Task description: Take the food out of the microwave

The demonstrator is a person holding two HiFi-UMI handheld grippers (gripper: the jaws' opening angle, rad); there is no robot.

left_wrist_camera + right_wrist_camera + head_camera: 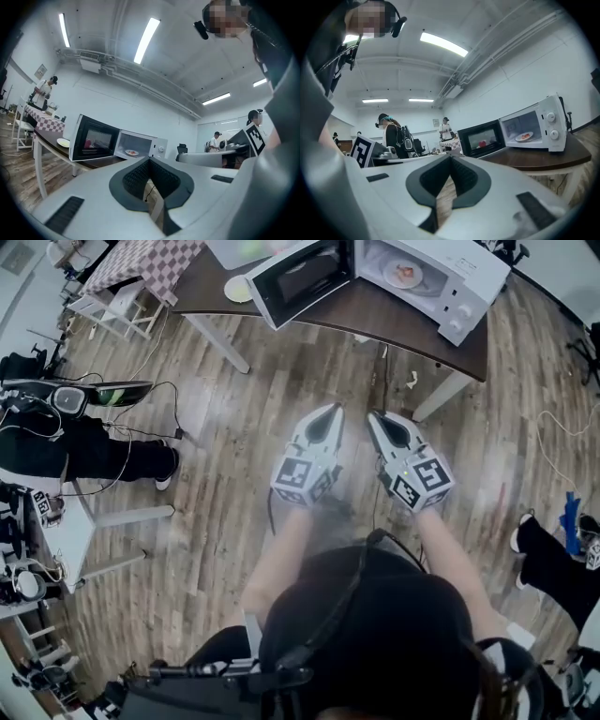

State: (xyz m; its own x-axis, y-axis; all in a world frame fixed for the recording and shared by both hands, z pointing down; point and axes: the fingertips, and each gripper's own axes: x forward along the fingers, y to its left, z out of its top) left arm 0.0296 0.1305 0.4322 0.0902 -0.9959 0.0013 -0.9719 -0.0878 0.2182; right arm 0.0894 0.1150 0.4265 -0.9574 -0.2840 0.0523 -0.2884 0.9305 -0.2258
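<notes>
White microwave [466, 273], dark brown table [375, 322], checked cloth [150, 259], grey wood-grain floor [281, 395]

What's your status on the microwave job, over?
Left gripper and right gripper shut, empty, short of the dark wooden table. White plate of food inside white microwave, door open. Nothing blocking the opening.

Dark wooden table [375, 322] with open microwave [457, 282], pale plate [239, 289]

Glossy white microwave [464, 277], smooth dark wood-look counter [375, 320], matt grey-brown wood-plank floor [281, 399] with visible grain
</notes>
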